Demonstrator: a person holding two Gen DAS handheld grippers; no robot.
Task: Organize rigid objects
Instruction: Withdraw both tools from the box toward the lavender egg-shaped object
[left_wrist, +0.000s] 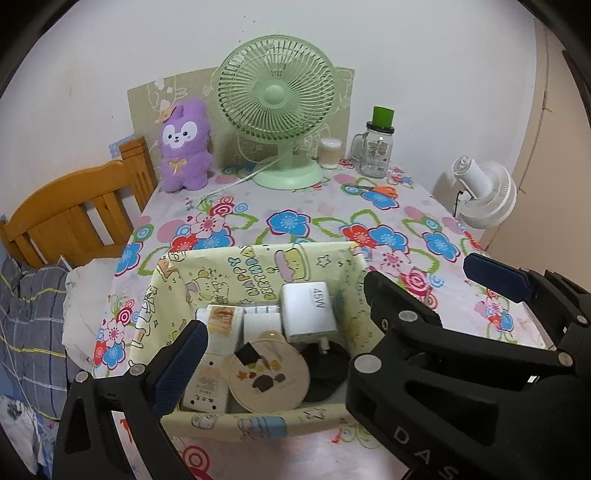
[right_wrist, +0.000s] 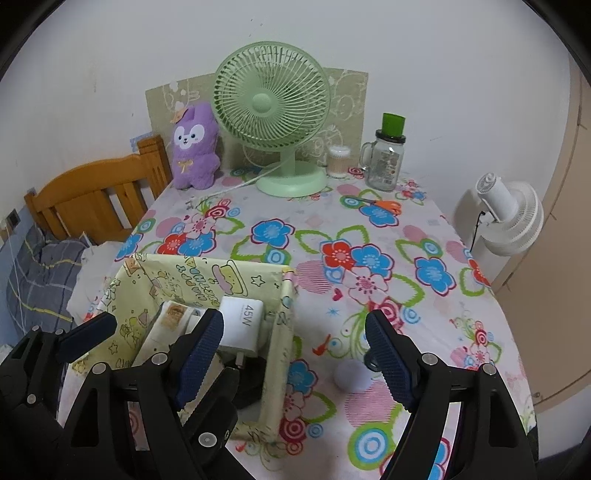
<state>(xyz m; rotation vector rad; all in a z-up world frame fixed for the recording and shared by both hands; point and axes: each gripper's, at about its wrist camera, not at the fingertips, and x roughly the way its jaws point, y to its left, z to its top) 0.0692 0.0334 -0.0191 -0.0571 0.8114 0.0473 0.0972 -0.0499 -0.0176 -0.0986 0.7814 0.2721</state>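
A yellow cartoon-print fabric box (left_wrist: 258, 254) (right_wrist: 284, 332) stands on the flowered tablecloth. Inside lie a white 45W charger (left_wrist: 308, 310) (right_wrist: 240, 325), white adapters (left_wrist: 221, 321), a round beige compact (left_wrist: 267, 373) and a black round object (left_wrist: 327, 369). My left gripper (left_wrist: 280, 332) is open and empty, hovering over the box. My right gripper (right_wrist: 295, 358) is open and empty, straddling the box's right wall. A small white round object (right_wrist: 351, 374) lies on the cloth near the right fingertip (right_wrist: 388, 354).
At the table's back stand a green fan (left_wrist: 275, 107), purple plush (left_wrist: 186, 147), cotton-swab jar (left_wrist: 330, 153) and glass mug jar (left_wrist: 375, 147). Orange scissors (left_wrist: 380, 190) lie on the cloth. A wooden bed headboard (left_wrist: 74, 206) is left, a white fan (left_wrist: 484, 192) right.
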